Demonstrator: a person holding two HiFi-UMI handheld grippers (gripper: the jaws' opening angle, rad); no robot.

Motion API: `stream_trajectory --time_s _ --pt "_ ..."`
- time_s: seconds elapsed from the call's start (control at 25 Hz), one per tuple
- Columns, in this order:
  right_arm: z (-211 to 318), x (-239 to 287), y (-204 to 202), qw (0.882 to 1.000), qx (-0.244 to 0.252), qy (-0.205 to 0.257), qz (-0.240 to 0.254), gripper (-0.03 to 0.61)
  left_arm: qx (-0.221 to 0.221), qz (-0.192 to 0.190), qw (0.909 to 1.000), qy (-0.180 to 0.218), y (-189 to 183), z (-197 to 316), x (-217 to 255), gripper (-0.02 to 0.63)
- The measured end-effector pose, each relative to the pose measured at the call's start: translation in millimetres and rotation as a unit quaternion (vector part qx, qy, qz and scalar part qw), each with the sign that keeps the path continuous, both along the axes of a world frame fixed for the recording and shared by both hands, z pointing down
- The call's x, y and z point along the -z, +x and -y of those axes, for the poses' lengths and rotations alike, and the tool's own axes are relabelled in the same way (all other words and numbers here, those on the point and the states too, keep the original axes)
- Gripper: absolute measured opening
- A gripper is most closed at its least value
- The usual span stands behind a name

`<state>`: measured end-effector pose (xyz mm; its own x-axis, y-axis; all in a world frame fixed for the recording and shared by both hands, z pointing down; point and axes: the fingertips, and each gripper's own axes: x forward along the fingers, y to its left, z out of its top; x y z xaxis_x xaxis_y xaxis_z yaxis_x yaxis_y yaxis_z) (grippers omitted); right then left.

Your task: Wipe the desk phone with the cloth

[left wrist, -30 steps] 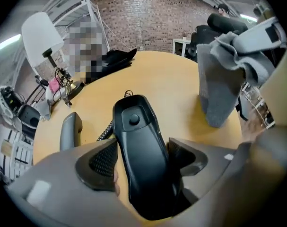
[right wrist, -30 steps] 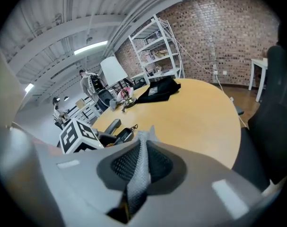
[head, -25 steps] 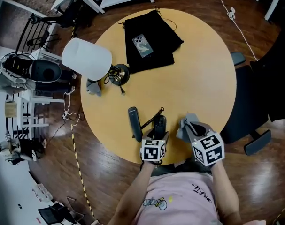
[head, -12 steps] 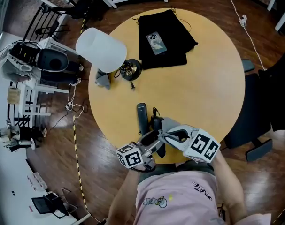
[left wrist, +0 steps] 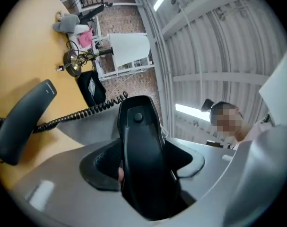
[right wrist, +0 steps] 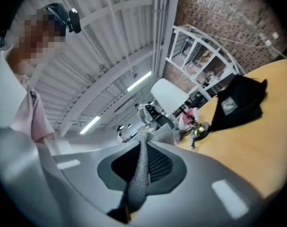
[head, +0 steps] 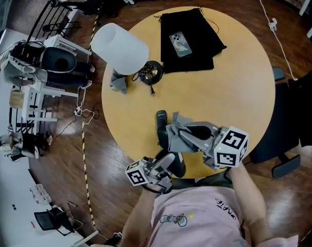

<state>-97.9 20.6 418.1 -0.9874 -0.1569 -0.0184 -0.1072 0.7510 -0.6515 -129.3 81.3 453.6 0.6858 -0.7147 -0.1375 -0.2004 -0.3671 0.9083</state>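
The left claw, clamped on the phone base, has lifted it off the tabletop. The right claw, pinching the cloth, has swung in beside it, so wiping can likely start.

Industrial-style studio: brick wall, strip-lit corrugated ceiling, wooden floor, round table

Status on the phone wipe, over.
Left tool clamped on phone base. Right tool pinching cloth, near the base. Handset lying on table, cord trailing.
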Motion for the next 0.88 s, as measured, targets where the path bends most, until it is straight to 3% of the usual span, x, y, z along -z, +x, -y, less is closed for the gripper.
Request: stream_trajectory --time_s 0.12,0.2,0.28,0.36,0.48,0.64,0.76,0.88 --pt "-74 -1 -6 0.994 0.105 0.014 0.009 0.026 0.041 -0.040 0.9980 0.026 -24 16 19 0.290" --pt "-108 -7 4 0.992 0.129 0.011 0.013 0.026 0.039 -0.055 0.9970 0.039 -30 21 27 0.291" --pt "-95 -14 7 0.995 0.095 -0.001 0.014 0.026 0.022 -0.065 0.9965 0.047 -28 21 30 0.291" --pt "-48 -14 4 0.998 0.029 -0.034 0.033 0.026 0.002 -0.075 0.9959 0.052 -20 16 33 0.290" --pt "15 -3 -3 0.993 -0.045 -0.081 0.072 0.026 -0.023 -0.095 0.9933 0.062 -4 6 42 0.291" --pt "5 -12 -27 0.995 -0.003 -0.087 0.049 0.026 -0.012 -0.098 0.9927 0.069 -1 10 48 0.291" --pt "-31 -32 -5 0.992 0.014 -0.119 0.046 0.025 -0.001 -0.078 0.9957 0.050 -5 15 39 0.291" --pt "-81 -47 16 0.994 0.068 -0.086 0.002 0.025 0.006 -0.069 0.9970 0.033 -10 20 29 0.291"
